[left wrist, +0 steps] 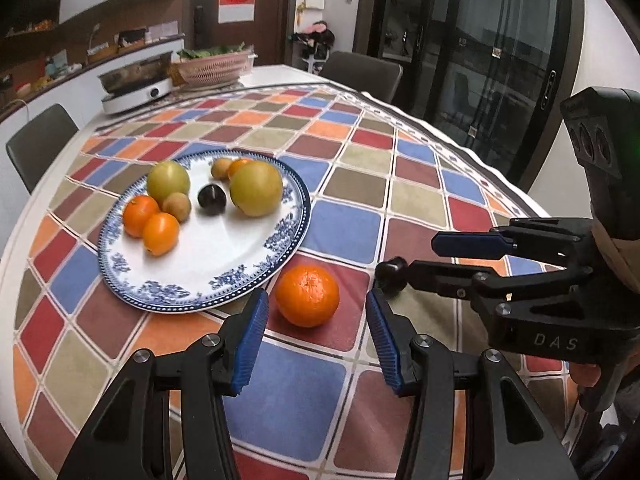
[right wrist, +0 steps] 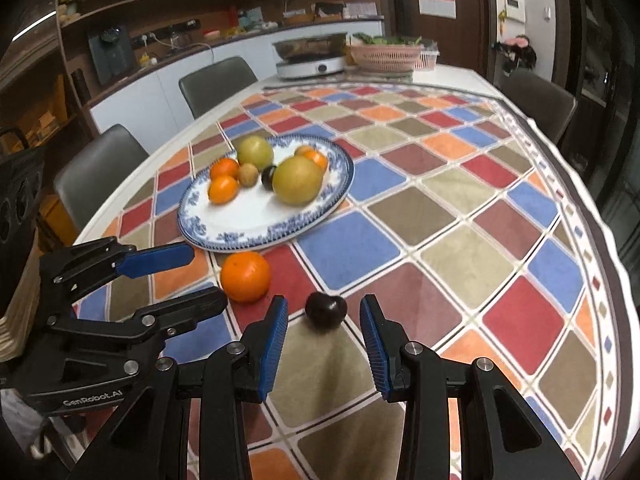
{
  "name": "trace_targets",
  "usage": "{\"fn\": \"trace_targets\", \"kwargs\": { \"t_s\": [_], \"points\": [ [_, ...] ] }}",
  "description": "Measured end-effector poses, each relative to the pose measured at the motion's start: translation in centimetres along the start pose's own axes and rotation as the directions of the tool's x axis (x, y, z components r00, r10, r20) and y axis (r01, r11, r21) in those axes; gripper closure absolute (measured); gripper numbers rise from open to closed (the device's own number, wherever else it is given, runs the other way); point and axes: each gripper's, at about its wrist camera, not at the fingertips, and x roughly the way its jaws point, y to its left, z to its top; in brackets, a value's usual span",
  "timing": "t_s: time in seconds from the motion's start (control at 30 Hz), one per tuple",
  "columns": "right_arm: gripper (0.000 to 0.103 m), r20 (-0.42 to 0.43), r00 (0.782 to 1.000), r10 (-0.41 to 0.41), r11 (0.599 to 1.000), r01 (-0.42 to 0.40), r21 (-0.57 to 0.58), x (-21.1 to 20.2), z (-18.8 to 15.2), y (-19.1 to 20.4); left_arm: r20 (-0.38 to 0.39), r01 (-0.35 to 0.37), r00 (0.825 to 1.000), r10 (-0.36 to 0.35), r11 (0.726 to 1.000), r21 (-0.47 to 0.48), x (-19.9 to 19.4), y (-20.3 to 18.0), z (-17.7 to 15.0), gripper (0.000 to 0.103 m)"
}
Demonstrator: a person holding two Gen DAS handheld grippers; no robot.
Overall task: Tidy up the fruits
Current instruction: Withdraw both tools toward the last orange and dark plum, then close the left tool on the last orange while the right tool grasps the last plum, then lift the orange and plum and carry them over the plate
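Note:
A blue-and-white plate (left wrist: 224, 292) (right wrist: 224, 236) holds several fruits: two green-yellow pears, small oranges, kiwis and a dark plum. A loose orange (left wrist: 307, 295) (right wrist: 245, 277) lies on the checkered cloth just off the plate's near rim. A dark plum (right wrist: 326, 309) (left wrist: 390, 272) lies to its right. My left gripper (left wrist: 318, 312) is open, its fingers either side of the orange, just short of it. My right gripper (right wrist: 324, 318) is open, its fingers flanking the dark plum. Each gripper shows in the other's view: the right (left wrist: 460, 258), the left (right wrist: 188, 276).
A colourful checkered tablecloth (left wrist: 352, 184) covers the white table. At the far end stand an electric cooker with a pan (right wrist: 312, 58) and a pink basket of greens (right wrist: 386, 56). Grey chairs (right wrist: 100, 176) surround the table. The table edge curves at the right (right wrist: 592, 208).

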Motion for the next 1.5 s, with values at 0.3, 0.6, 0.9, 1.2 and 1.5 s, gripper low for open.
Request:
{"fn": "trace_targets", "kwargs": {
  "t_s": [0.3,0.6,0.9,1.2,1.5],
  "points": [
    [0.065,-0.059,0.998,0.02,1.0,-0.019,0.016,2.6,-0.3,-0.6,-0.041,0.015,0.999,-0.014,1.0,0.005,2.5,0.6,0.3,0.059],
    [0.071,-0.074,0.996,0.043,0.999,-0.042,0.018,3.8,-0.2,-0.8,-0.056,0.009,0.998,-0.01,1.0,-0.005,3.2,0.8,0.6,0.062],
    [0.075,-0.077,0.994,0.074,0.997,-0.071,0.041,4.3,-0.1,-0.9,-0.063,0.009,0.998,-0.01,1.0,-0.021,3.7,0.8,0.7,0.062],
    [0.075,-0.045,0.996,0.079,0.995,-0.077,0.06,2.9,-0.1,-0.9,-0.014,-0.012,1.0,0.012,0.999,-0.041,1.1,0.4,0.8,0.063],
    [0.075,0.034,0.996,0.08,0.996,-0.081,0.036,-0.6,0.6,0.4,0.067,-0.053,0.996,0.057,0.996,-0.065,-3.2,-0.1,0.9,0.063]
  ]
}}
